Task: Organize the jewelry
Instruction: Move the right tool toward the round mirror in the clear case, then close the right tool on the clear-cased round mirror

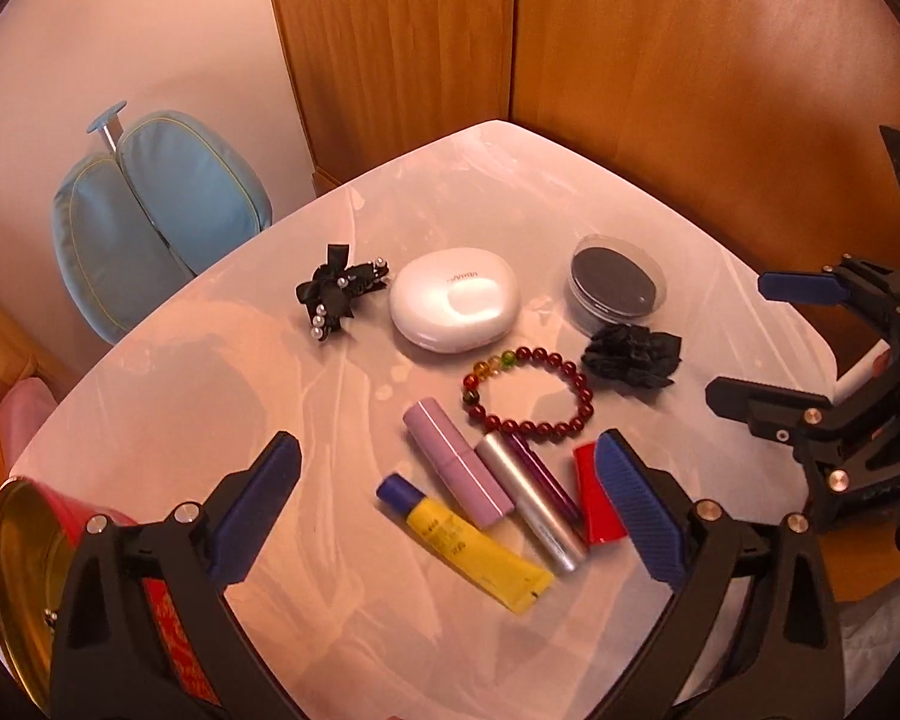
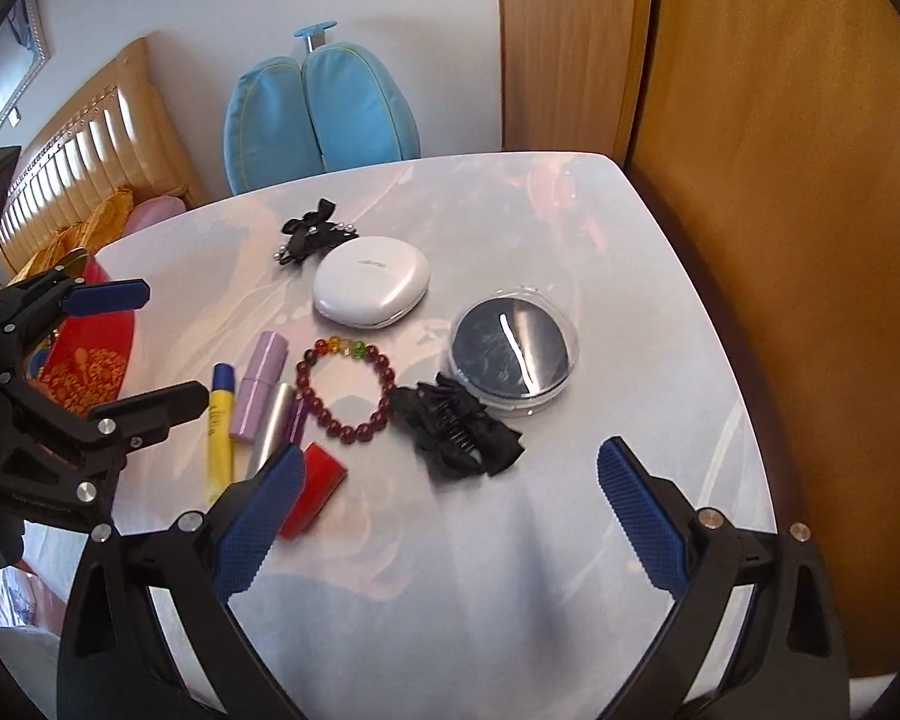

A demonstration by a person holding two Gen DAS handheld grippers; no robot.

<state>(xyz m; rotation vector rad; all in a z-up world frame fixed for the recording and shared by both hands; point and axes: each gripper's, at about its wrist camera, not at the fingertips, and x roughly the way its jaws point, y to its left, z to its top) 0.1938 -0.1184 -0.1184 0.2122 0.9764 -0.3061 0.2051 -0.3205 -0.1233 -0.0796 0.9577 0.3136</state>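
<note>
Seen from the left wrist, the pearl-trimmed black bow clip (image 1: 337, 294) lies upper left of centre on the glossy white desk (image 1: 210, 396), its long axis slanting toward upper right. The red bead bracelet (image 1: 528, 393) lies flat at centre. Both the left hand-held gripper (image 1: 450, 486) and the right hand-held gripper (image 2: 450, 489) hang spread, empty. Wood panels (image 1: 690, 60) stand behind.

Jewelry and cosmetics on a white table (image 2: 660, 312)

The right gripper (image 2: 450, 516) hangs open above the near edge; a red bead bracelet (image 2: 345, 390) lies mid-table, touching a black hair claw (image 2: 456, 432).
</note>
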